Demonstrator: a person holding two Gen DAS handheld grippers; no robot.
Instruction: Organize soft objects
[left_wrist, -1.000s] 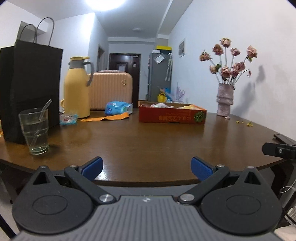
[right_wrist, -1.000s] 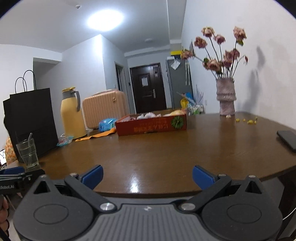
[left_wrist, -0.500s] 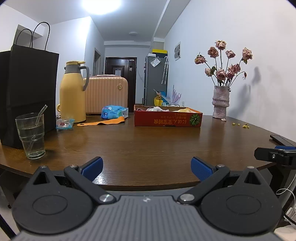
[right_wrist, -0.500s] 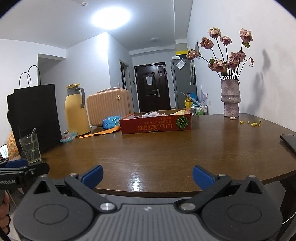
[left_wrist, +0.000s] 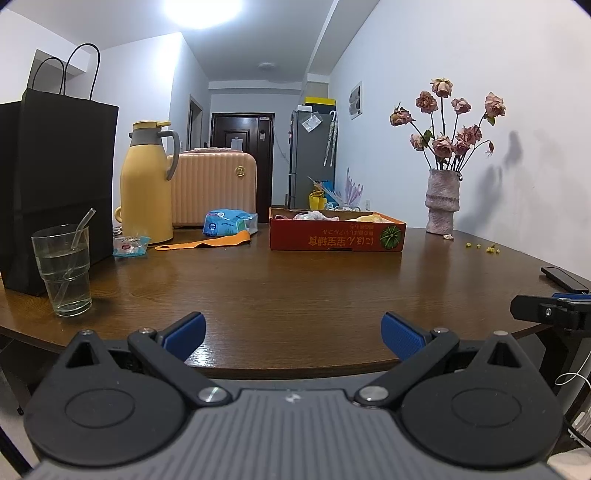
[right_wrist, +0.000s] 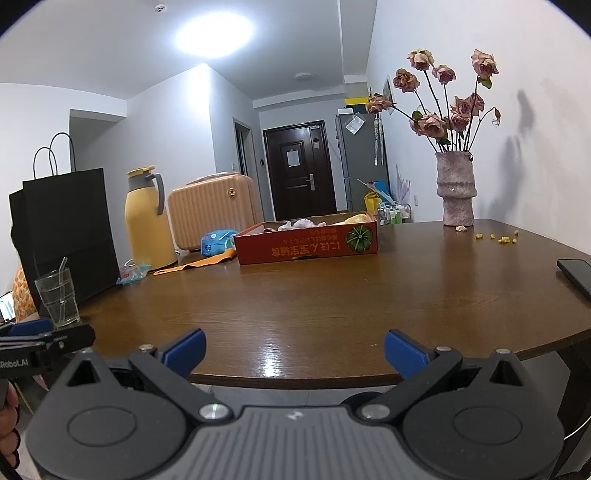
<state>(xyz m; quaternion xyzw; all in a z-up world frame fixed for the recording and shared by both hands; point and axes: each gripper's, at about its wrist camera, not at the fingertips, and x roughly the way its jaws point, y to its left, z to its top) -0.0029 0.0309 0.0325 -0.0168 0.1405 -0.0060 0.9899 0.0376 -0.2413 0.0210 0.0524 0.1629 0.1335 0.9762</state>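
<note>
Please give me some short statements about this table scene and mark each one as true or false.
1. Both grippers are open and hold nothing. True: the left gripper and the right gripper have their fingers apart, with only table between them.
2. The red box is empty. False: soft-looking items show above its rim.
3. The drinking glass holds a straw. True.
4. The vase of flowers has fallen over. False: it stands upright near the wall.
5. The yellow thermos jug stands inside the black paper bag. False: it stands on the table beside the bag.
</note>
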